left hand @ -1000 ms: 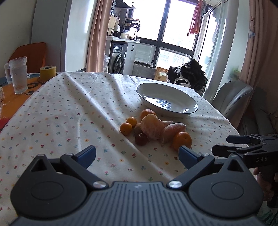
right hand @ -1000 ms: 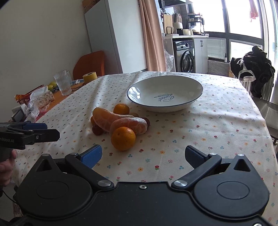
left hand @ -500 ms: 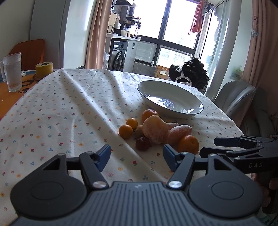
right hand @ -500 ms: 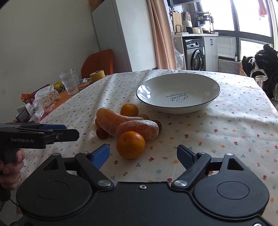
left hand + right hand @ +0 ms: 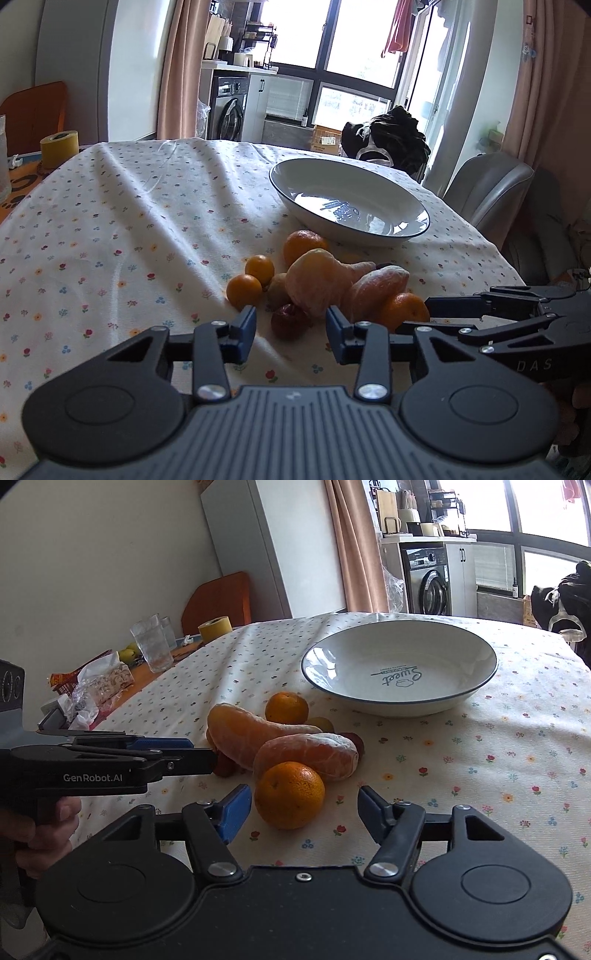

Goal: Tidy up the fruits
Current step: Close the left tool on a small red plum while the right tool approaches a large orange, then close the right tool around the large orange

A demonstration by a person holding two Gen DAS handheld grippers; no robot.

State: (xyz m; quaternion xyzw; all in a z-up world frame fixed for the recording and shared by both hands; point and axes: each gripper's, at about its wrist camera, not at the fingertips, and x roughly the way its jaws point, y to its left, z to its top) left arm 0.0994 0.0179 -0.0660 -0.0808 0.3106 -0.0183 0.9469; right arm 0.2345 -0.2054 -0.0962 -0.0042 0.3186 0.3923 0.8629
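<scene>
A heap of fruit lies on the flowered tablecloth in front of a white bowl [image 5: 351,206] [image 5: 399,668]: two peeled citrus pieces [image 5: 317,280] [image 5: 306,755], several small oranges and a dark red fruit [image 5: 290,321]. My left gripper [image 5: 291,330] is open, its blue fingers either side of the red fruit and close in front of it. My right gripper [image 5: 304,812] is open around the nearest orange [image 5: 290,794], not touching it. Each gripper shows from the side in the other's view, the left one [image 5: 177,755] and the right one [image 5: 443,314].
A yellow tape roll [image 5: 59,149] [image 5: 215,627], drinking glasses [image 5: 152,646] and snack packets [image 5: 99,686] sit on the bare wooden part at the left. A grey chair [image 5: 487,192] stands beyond the table's right edge. A hand [image 5: 44,830] holds the left gripper.
Both grippers have moved forward toward the fruit heap. Their jaws have narrowed, the left one by about half, and both remain open.
</scene>
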